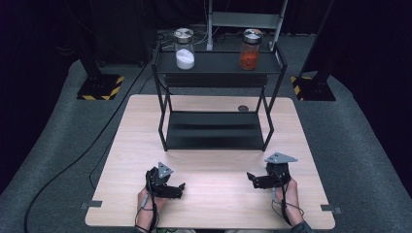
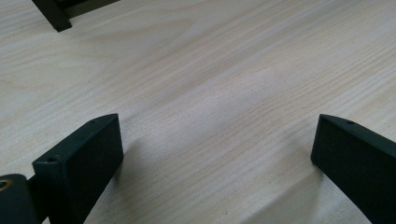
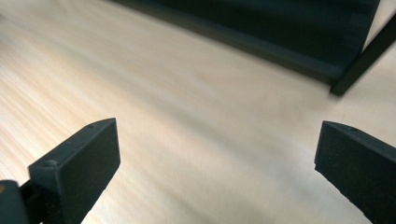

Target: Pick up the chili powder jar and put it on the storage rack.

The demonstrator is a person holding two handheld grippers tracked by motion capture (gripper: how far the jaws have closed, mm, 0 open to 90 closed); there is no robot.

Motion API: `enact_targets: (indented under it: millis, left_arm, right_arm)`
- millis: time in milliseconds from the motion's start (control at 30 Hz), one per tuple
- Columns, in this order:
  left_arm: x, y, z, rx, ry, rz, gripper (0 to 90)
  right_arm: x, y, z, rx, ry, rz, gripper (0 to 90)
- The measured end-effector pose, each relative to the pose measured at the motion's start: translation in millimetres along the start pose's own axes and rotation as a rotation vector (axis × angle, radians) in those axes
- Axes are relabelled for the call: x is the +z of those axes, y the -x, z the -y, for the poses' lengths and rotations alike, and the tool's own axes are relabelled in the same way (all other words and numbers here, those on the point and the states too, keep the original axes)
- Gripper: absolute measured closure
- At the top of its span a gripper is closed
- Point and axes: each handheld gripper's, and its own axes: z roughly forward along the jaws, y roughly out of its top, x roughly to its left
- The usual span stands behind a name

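Left gripper [image 1: 180, 188], right gripper [image 1: 251, 177] released over table [image 1: 214, 204]; shelf rack [image 1: 216, 131] ahead, two jars [image 1: 184, 48] on top.

The table [image 1: 214, 208] is pale wood with a smooth matt grain; the shelf rack [image 1: 216, 131] looks like matt black metal, its two jars [image 1: 184, 48] clear glass with shiny metal lids

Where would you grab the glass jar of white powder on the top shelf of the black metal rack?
Probably around the clear glass body of the white-powder jar, below its silver lid, coming level from the front, the person's side. It stands upright near the shelf's front edge, and the black rack is open there. The open left gripper lies on that side.
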Motion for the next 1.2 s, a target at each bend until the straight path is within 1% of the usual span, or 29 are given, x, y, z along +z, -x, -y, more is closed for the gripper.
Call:
enact_targets:
  millis: [100,167,267,467,533,667,700,767,867,1033,1200]
  left_arm:
    - [0.0,0.0,0.0,0.000,0.000,0.000,1.5]
    - [0.0,0.0,0.0,0.000,0.000,0.000,1.5]
    - [0.0,0.0,0.0,0.001,0.000,0.000,1.5]
    - [-0.1,0.0,0.0,0.001,0.000,0.000,1.6]
    - [-0.1,0.0,-0.1,0.001,-0.001,0.000,1.6]
    - [-0.1,-0.2,0.0,0.004,-0.001,0.002,1.6]
    - [-0.1,-0.2,0.0,0.004,-0.001,0.002,1.6]
    - [-0.1,-0.2,0.0,0.004,-0.001,0.002,1.6]
    - [-0.2,0.0,0.1,0.005,0.000,0.002,1.7]
    - [-0.2,0.3,0.2,0.006,0.000,0.001,1.6]
    - [-0.3,0.9,0.4,0.007,0.002,-0.002,1.6]
  right_arm:
    - [3.5,-7.1,9.5,-0.021,-0.016,0.028,0.0]
    - [4.4,-6.6,14.2,-0.014,-0.014,0.023,0.0]
    - [5.8,-9.5,19.8,-0.013,-0.016,0.041,0.0]
    - [8.3,-6.6,27.6,0.008,-0.019,0.041,0.0]
    - [7.5,-7.9,30.7,0.005,-0.006,0.046,0.0]
    - [7.1,-9.3,36.3,0.016,0.013,0.051,0.0]
    - [7.2,-10.4,36.1,0.013,0.012,0.056,0.0]
    - [8.7,-8.4,33.4,0.007,-0.003,0.044,0.0]
    - [10.2,-5.7,30.6,0.011,-0.018,0.029,0.0]
    - [9.7,-7.6,31.6,0.006,-0.013,0.037,0.0]
    - [8.7,-5.5,33.4,0.014,-0.003,0.028,0.0]
